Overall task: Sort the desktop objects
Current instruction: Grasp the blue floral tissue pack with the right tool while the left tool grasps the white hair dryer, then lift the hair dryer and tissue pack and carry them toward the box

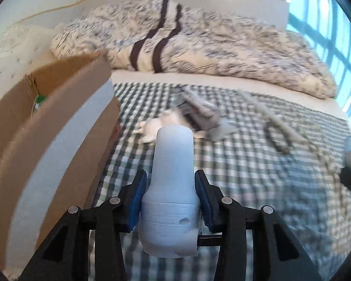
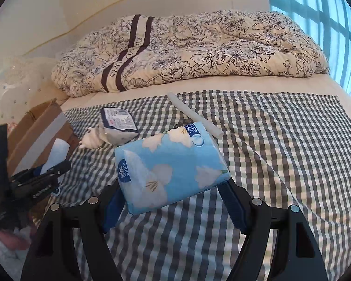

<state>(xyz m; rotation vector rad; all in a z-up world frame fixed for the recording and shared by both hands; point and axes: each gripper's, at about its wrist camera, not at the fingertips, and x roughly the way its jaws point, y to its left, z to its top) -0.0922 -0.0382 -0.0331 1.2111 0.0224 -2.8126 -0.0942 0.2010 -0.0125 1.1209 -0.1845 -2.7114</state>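
My left gripper (image 1: 170, 199) is clamped on a pale plastic bottle (image 1: 172, 178), the blue pads (image 1: 138, 206) pressing the waist just above its ribbed base. It looks hard and smooth, probably light, so I judge the narrow waist the safest hold; the rounded shoulder would likely slip. To its left, close by, stands the open cardboard box (image 1: 58, 121), where I take it this belongs.

My right gripper (image 2: 173, 194) grips a blue flowered tissue pack (image 2: 170, 161) across its short sides, tilted, lifted off the checked cloth (image 2: 280, 152). The pack is soft and its film wrap slick, so I expect it to dent under the pads rather than break; a hold at mid-length keeps it from swinging.

Farther off on the cloth lie a small printed pouch (image 2: 119, 125), a white shell-like figure (image 2: 91, 140) touching its near-left side, and a white tube (image 2: 194, 117) to the right. Beyond them sits the floral quilt (image 2: 199, 49).
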